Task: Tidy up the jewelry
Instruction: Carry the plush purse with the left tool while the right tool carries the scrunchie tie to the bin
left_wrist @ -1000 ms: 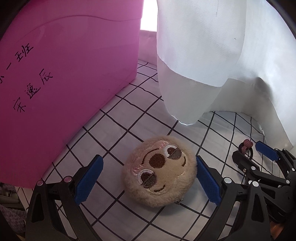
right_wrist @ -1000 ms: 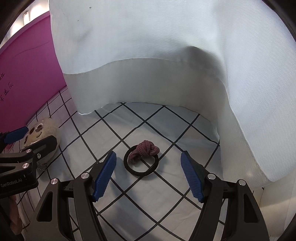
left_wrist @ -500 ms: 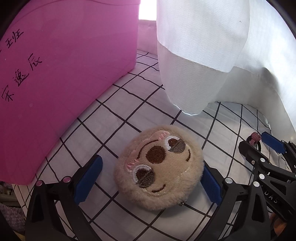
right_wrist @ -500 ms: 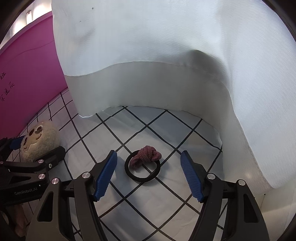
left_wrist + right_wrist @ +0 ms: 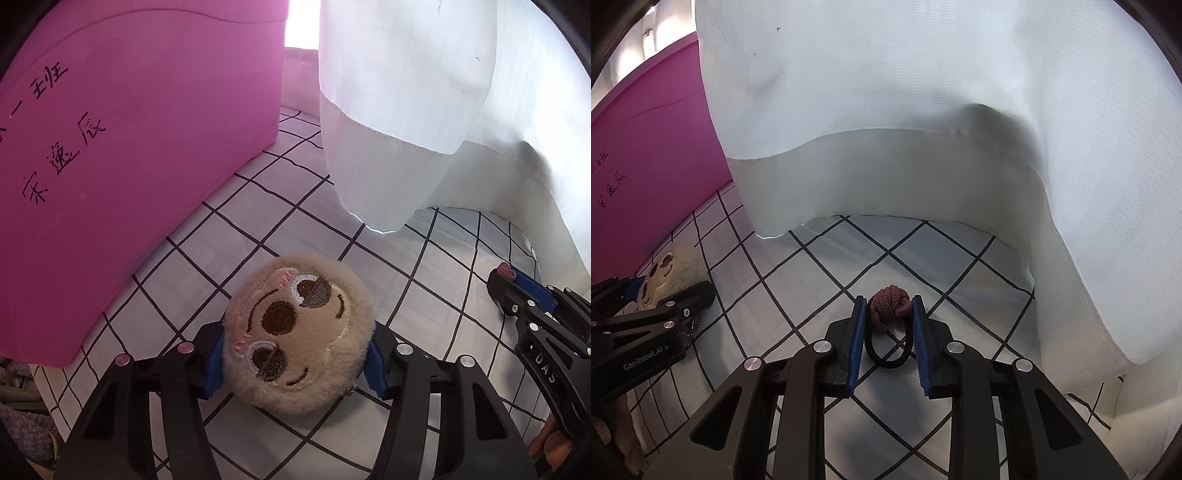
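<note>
Both tongs have just been closing: left tongs (image 5: 297, 360) are squeezing the soft plush charm (image 5: 297, 332) at lower centre, right tongs (image 5: 888, 334) pinching the stretchy hair tie (image 5: 886, 332) on the checked worktop (image 5: 827, 266); both likely light, best gripped mid-body.

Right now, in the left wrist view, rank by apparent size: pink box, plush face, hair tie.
1. pink box
2. plush face
3. hair tie, mostly hidden behind the right gripper; true size unsure.
</note>
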Motion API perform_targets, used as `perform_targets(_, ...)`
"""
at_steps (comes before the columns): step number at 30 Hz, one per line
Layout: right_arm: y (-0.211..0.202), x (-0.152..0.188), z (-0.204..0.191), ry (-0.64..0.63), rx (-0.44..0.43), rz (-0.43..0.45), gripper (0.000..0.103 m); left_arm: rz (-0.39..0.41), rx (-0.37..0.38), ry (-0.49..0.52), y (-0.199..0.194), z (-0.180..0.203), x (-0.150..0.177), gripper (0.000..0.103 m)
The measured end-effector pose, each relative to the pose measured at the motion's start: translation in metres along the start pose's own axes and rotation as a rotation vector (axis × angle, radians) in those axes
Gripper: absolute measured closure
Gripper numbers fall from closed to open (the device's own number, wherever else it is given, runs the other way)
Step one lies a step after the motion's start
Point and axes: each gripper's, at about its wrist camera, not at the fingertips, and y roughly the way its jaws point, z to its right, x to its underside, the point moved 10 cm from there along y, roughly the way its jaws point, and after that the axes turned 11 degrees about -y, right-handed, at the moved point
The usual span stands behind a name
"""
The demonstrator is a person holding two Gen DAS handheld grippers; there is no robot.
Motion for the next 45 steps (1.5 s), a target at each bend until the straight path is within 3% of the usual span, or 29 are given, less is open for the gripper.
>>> perform_targets(4,-0.008,0.007,0.004,0.033,-0.022,0.007,0.080,0.000,0.017,-0.022,-0.011,-0.003,0.010,0.048)
perform_targets(12,-0.055,0.024,-0.003,0.058,-0.063,0.049,0.080,0.049,0.036,0.026,-0.062,0.004,0.030,0.048)
perform_targets(18,-0.115,0.028,-0.014,0.053,-0.108,0.100,0.080,0.095,0.085,0.005,-0.122,0.007,0.036,0.048)
perform_targets(25,-0.195,0.011,-0.028,-0.041,-0.151,0.193,0.080,0.218,0.101,-0.028,-0.210,-0.009,0.028,0.048)
perform_targets(35,-0.265,-0.055,-0.075,-0.140,-0.217,0.344,0.080,0.400,0.045,-0.133,-0.302,-0.084,-0.014,0.048)
perform_targets(45,-0.273,-0.160,-0.154,-0.170,-0.247,0.451,0.080,0.495,0.027,-0.152,-0.312,-0.170,-0.100,0.047)
